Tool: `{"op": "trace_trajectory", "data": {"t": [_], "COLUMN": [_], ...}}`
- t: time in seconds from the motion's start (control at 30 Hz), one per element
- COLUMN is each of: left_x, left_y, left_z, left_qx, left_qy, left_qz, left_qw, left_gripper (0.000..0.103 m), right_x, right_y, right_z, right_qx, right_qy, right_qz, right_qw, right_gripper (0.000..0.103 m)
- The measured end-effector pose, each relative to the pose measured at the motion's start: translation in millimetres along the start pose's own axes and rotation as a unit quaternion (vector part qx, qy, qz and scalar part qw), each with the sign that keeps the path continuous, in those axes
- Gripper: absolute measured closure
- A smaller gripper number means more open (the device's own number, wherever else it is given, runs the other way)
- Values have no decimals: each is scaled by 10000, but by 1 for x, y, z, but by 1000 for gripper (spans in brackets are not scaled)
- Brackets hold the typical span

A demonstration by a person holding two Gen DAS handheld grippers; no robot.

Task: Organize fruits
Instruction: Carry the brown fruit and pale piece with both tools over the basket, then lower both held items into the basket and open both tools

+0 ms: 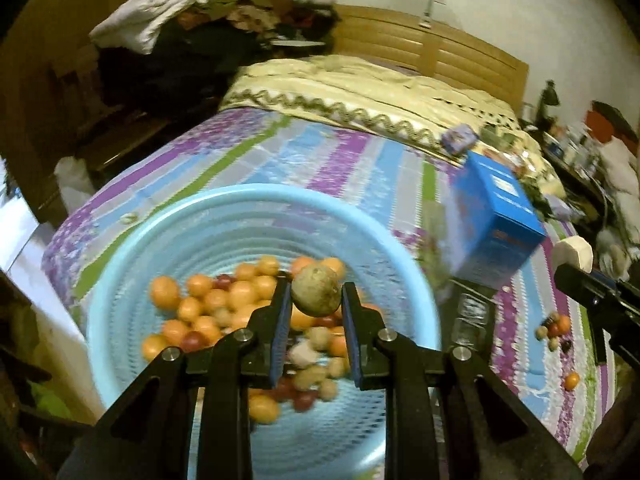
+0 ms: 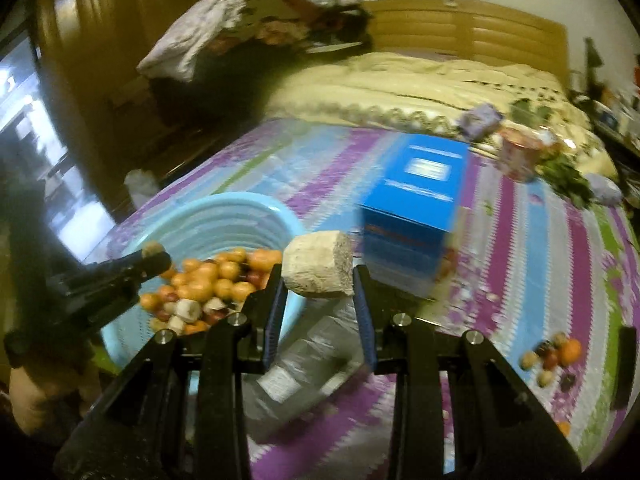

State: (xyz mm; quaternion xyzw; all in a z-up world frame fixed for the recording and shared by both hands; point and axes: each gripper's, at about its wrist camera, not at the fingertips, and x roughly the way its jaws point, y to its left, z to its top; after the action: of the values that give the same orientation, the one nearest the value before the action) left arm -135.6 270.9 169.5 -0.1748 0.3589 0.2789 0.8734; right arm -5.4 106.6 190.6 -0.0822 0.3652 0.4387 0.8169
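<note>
Left claw clenched on a round brownish-green fruit, held above the light blue basket. Basket holds a pile of small orange fruits mixed with red and tan ones. Right claw clenched on a pale cut chunk, cylinder-like with a rough end face, hovering just right of the basket rim. Below it, a clear plastic package lies on the striped purple bedspread. Blue box stands just beyond. Small loose cluster of fruits sits on the bedspread, well apart to the right. Beige quilt and wooden headboard farthest back.
</note>
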Motion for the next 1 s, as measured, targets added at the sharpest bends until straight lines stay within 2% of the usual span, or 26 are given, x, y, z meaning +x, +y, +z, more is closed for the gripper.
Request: {"op": "trace_trajectory", "data": {"t": [0.27, 0.4, 0.53, 1.0], "left_x": [-3, 1, 7, 27], "left_y": [56, 78, 93, 115], "left_z": [4, 4, 3, 9], "left_qx": [-401, -553, -621, -643], "left_qy": [101, 312, 489, 908], "left_qz": [129, 146, 201, 103], "left_qw": [9991, 9979, 9967, 9937], "left_gripper": [78, 78, 78, 78], "right_x": [40, 61, 81, 102], "right_y": [57, 74, 79, 77], "right_z": [15, 17, 19, 25], "right_qx": [-384, -425, -370, -392], "right_qy": [370, 702, 1083, 1753], "right_qz": [378, 500, 528, 399], "right_qw": [9979, 9954, 9920, 9829], "right_gripper": [70, 70, 70, 69]}}
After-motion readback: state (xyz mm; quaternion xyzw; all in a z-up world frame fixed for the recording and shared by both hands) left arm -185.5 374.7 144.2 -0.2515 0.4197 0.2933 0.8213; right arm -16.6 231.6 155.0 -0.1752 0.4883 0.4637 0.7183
